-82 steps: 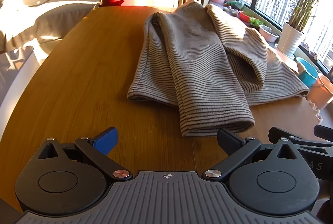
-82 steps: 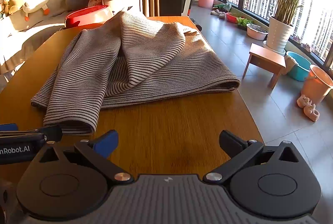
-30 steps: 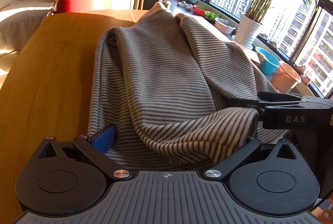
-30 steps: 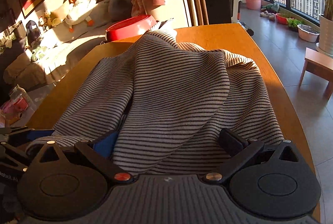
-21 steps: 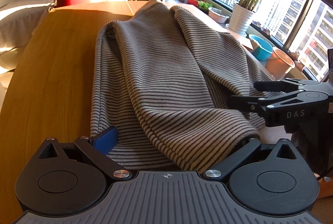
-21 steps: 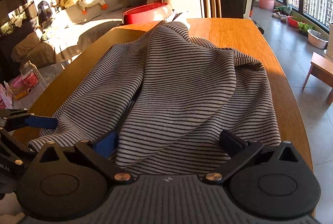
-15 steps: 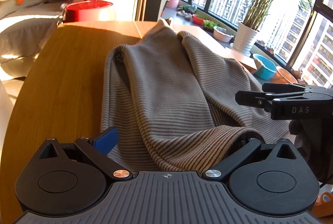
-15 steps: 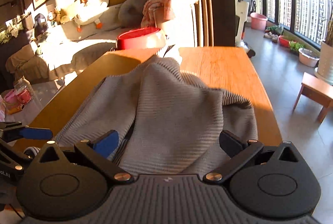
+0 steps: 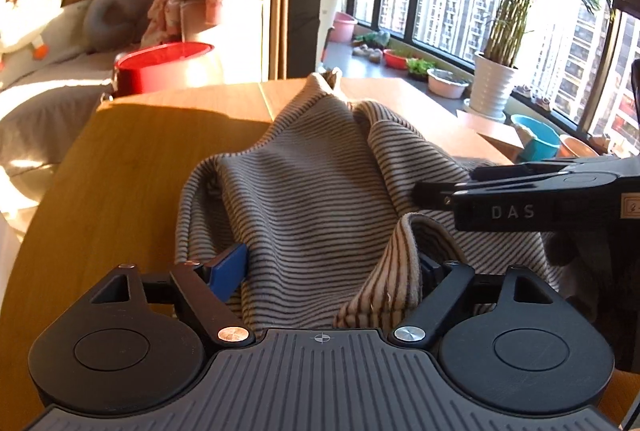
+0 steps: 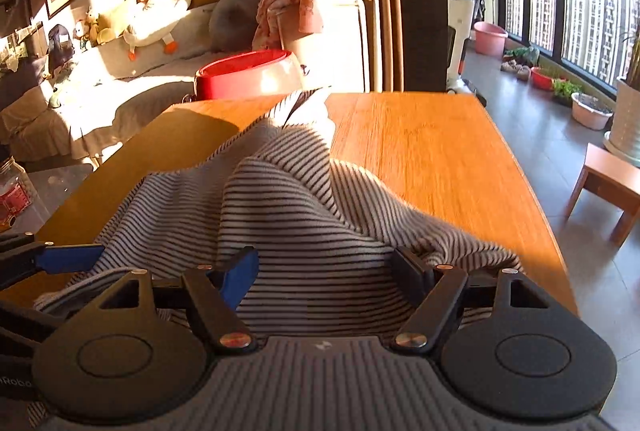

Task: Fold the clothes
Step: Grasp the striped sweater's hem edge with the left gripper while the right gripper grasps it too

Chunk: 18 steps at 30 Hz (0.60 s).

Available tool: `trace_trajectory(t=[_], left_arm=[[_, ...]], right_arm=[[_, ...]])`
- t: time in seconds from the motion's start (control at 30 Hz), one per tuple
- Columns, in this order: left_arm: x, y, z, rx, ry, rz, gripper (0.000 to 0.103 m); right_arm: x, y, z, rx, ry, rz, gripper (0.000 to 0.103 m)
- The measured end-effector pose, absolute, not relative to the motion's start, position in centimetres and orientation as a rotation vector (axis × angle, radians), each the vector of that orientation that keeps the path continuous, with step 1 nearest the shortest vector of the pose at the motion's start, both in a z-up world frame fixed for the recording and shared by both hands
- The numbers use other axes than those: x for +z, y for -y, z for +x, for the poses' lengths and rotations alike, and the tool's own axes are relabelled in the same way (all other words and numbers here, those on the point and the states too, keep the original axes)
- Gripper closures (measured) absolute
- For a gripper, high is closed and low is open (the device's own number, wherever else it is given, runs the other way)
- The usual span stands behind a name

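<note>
A grey-and-dark striped garment (image 9: 320,199) lies bunched on the wooden table (image 9: 140,167); it also shows in the right wrist view (image 10: 280,207). My left gripper (image 9: 332,267) is wide open, with the garment's near hem lying between and over its fingers. My right gripper (image 10: 324,267) is also wide open, with the cloth lying between its fingers. The right gripper shows side-on in the left wrist view (image 9: 520,191), over the garment's right part. The left gripper's blue fingertip (image 10: 68,257) shows at the left of the right wrist view.
A red basin (image 9: 164,67) stands beyond the table's far edge, also in the right wrist view (image 10: 248,73). A sofa with cushions and plush toys (image 10: 152,15) is behind. A small wooden stool (image 10: 608,183), plant pots (image 9: 492,91) and buckets (image 9: 536,141) stand at right by the windows.
Both grippers have lifted and pulled back toward the near edge. The garment has bunched up and slid nearer. The jaws have stayed open.
</note>
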<state>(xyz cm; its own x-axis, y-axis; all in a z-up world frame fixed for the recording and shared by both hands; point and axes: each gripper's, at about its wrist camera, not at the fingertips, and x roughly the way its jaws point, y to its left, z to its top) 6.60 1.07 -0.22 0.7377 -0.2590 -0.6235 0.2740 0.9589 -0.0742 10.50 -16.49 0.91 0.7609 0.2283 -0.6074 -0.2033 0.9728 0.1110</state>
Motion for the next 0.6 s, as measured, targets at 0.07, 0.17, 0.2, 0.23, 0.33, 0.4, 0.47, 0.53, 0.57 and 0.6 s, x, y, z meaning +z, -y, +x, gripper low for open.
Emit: trace_trajectory(t=[0.07,0.17,0.2,0.23,0.33,0.4,0.47,0.53,0.57,0.6], left_arm=[[-0.7,-1.5,6.5,-0.295,-0.694,0.013,0.022],[-0.7,-1.9,5.8,-0.288,-0.71,-0.004,0.022],[-0.7,-2.0,5.4,-0.291,-0.716,-0.002,0.022],[-0.6,-2.1,5.1,-0.295,-0.722,0.0,0.023],[-0.5,-2.5,3.7,-0.313,-0.737,0.01,0.023],[-0.4,-2.9,2.8,-0.326,-0.746,0.007,0.024],[-0.3,-3.2,2.0,-0.34,-0.748,0.007,0.031],[-0.2,-3.2,1.7,-0.35,-0.739,0.024,0.037],[-0.2,-3.2,1.6,-0.356,-0.733,0.037,0.042],[-0.2,-3.3,1.7,-0.354,-0.73,0.036,0.046]], right_arm=[[0.4,15.9,10.0,0.251,-0.668,0.012,0.028],[0.3,15.6,8.8,0.301,-0.677,0.028,0.028],[0.3,15.6,8.4,0.309,-0.677,0.032,0.028],[0.3,15.7,7.9,0.319,-0.678,0.037,0.028],[0.3,15.6,6.4,0.349,-0.679,0.043,0.027],[0.3,15.4,5.4,0.369,-0.681,0.042,0.027],[0.2,15.2,4.4,0.393,-0.683,0.035,0.025],[0.2,14.6,3.3,0.415,-0.68,0.012,0.025],[0.2,14.5,3.0,0.413,-0.678,0.007,0.025],[0.2,14.5,2.9,0.414,-0.677,0.011,0.025]])
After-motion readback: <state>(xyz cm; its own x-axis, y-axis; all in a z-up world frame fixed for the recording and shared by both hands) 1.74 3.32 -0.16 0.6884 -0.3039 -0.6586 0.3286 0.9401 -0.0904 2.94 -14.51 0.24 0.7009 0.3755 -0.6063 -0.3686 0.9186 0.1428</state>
